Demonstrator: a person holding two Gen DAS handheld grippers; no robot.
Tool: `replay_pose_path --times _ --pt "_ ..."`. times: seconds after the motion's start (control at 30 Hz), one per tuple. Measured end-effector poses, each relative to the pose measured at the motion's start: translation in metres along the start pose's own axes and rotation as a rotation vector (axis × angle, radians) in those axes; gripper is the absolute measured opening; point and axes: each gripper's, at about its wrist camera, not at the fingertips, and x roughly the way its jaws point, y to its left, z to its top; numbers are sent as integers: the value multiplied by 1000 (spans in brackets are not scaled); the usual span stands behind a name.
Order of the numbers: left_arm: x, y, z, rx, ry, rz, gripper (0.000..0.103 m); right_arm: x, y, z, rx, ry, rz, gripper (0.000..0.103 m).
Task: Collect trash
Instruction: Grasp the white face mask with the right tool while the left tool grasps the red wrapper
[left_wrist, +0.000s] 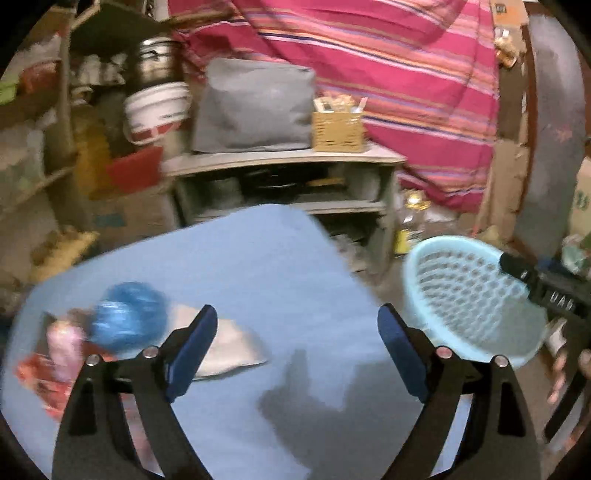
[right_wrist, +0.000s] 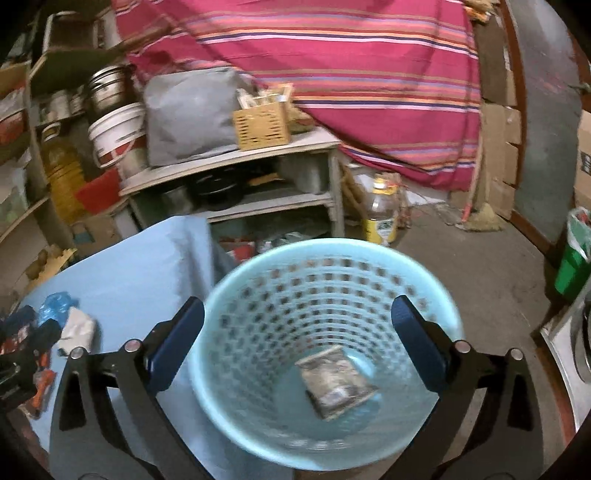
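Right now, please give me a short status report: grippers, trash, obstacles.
Both hand-held grippers open, left and right, nothing held. One wrapper in the blue basket; crumpled trash on the blue table. Path clear.

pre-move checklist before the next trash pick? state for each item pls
1. Left gripper fingers apart, nothing between them: ok.
2. Right gripper fingers apart over the basket, nothing held: ok.
3. Silver packet lies on the basket floor: ok.
4. Trash left on the blue tabletop: blue crumpled bag, white wrapper, pink bottle, red wrappers: not ok, still to collect.
5. White wrapper free of the left finger in front of it: cannot tell.
6. Basket resting steadily beside the table: cannot tell.
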Motion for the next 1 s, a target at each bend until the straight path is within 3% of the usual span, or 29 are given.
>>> replay_pose_path --times 0.17,0.37,0.67,1.0 --pt "-30 67 -11 -38 -31 132 94 4 55 1 -59 -13 38 99" --pt "-56 145 -34 -127 -57 266 95 9 106 0 -26 1 131 99" --pt "-49 214 -71 -204 50 299 95 29 185 -17 -141 67 171 99" --pt "-35 258 -102 -303 111 267 94 51 222 -36 -226 130 166 99"
